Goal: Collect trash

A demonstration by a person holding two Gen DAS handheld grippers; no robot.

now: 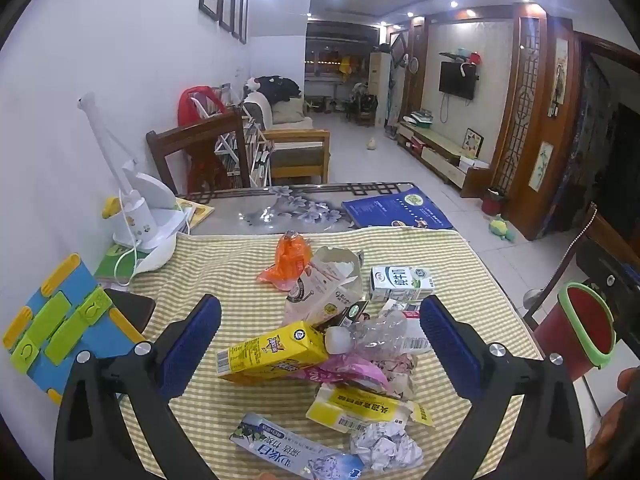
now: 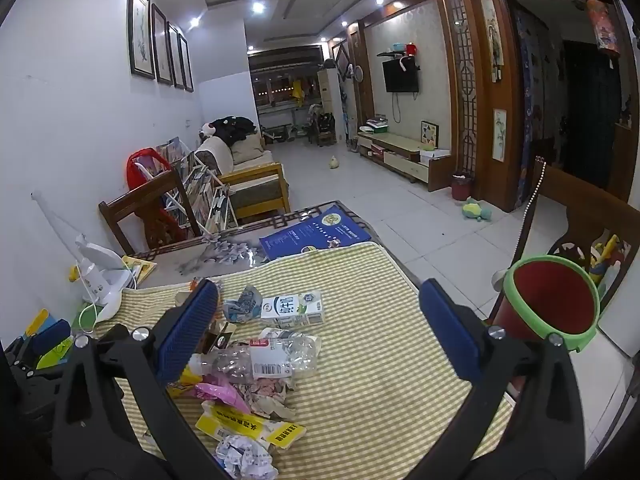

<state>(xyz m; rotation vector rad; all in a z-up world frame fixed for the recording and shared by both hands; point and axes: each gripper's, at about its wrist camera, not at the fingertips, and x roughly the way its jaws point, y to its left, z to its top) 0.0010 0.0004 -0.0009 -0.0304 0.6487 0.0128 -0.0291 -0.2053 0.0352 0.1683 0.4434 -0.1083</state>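
Crinkled plastic bottle tops the trash heap on my bench, bin at three o'clock. Both claws, left and right, gape empty; it could slip, scattering wrappers.

Crumpled clear plastic bottle and glossy yellow carton lie on matt checked cloth.

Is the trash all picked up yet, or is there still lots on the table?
Nothing looks collected yet. The red bin at the table's right edge shows no trash in the part of its inside that is visible. Both the left tool and the right tool are open and hold nothing. Still left on the striped cloth: the yellow carton, the milk box, the crushed bottle, the orange wrapper and the crumpled paper.
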